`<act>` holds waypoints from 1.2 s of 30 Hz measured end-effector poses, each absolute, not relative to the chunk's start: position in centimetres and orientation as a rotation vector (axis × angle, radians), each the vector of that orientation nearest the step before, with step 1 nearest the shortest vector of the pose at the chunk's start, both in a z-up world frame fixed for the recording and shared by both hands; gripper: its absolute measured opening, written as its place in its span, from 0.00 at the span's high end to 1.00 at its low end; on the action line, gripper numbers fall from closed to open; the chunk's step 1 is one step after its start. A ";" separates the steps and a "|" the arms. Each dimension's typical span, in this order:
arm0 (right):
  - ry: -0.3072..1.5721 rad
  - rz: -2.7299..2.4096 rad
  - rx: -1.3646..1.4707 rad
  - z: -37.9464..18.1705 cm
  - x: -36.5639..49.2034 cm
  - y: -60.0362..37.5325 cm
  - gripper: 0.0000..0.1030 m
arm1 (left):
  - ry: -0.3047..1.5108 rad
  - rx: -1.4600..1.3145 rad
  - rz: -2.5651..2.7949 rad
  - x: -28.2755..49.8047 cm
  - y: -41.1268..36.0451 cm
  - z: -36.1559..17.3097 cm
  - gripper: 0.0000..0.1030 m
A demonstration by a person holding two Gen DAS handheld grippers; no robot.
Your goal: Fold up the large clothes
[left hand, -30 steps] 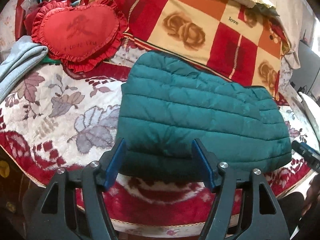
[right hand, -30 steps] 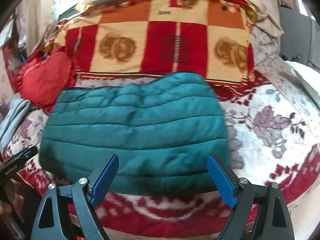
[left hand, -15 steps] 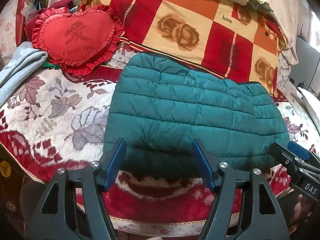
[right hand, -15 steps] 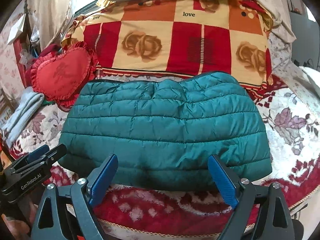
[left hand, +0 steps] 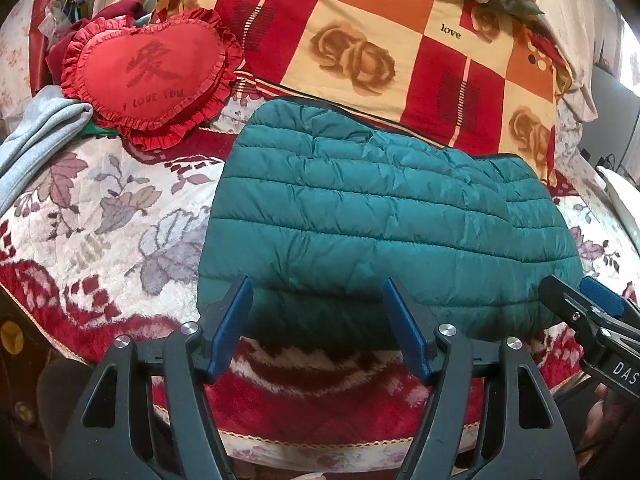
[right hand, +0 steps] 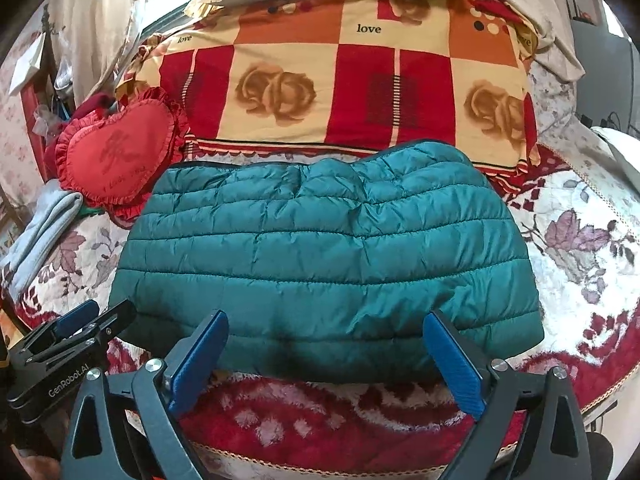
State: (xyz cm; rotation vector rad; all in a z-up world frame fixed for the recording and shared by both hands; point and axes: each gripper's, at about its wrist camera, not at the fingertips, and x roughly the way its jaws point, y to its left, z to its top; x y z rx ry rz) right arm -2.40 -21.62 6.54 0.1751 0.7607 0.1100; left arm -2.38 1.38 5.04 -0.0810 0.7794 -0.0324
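Note:
A teal quilted puffer jacket lies folded into a wide block on the bed; it also shows in the right wrist view. My left gripper is open and empty, just in front of the jacket's near edge, left of its middle. My right gripper is open wide and empty, in front of the near edge at its middle. The right gripper's tip shows in the left wrist view, the left gripper's tip in the right wrist view.
A red heart cushion and grey folded cloth lie at the back left. A red-and-cream checked quilt is piled behind the jacket. The floral blanket covers the bed; its front edge is below my grippers.
Both grippers have pulled back a little from the jacket and drawn closer together; each now sees the other's tip. The jacket has not moved. Both stay open.

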 end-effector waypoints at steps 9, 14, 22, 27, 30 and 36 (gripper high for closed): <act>0.764 0.117 0.168 6.5 -2.5 -21.2 0.06 | 0.779 -0.080 -0.033 -2.5 1.2 5.0 0.34; 0.770 0.122 0.165 6.4 -2.4 -21.0 0.05 | 0.779 -0.068 -0.032 -2.6 1.1 4.9 0.34; 0.772 0.123 0.172 6.3 -2.3 -21.1 0.05 | 0.780 -0.067 -0.035 -2.6 1.1 4.9 0.34; 0.775 0.123 0.174 6.2 -2.3 -21.0 0.05 | 0.781 -0.067 -0.036 -2.5 1.0 4.9 0.34; 0.780 0.126 0.183 5.9 -2.3 -21.1 0.05 | 0.784 -0.065 -0.038 -2.3 1.0 4.8 0.34; 0.780 0.129 0.186 5.9 -2.3 -21.0 0.05 | 0.782 -0.065 -0.037 -2.3 0.9 4.8 0.34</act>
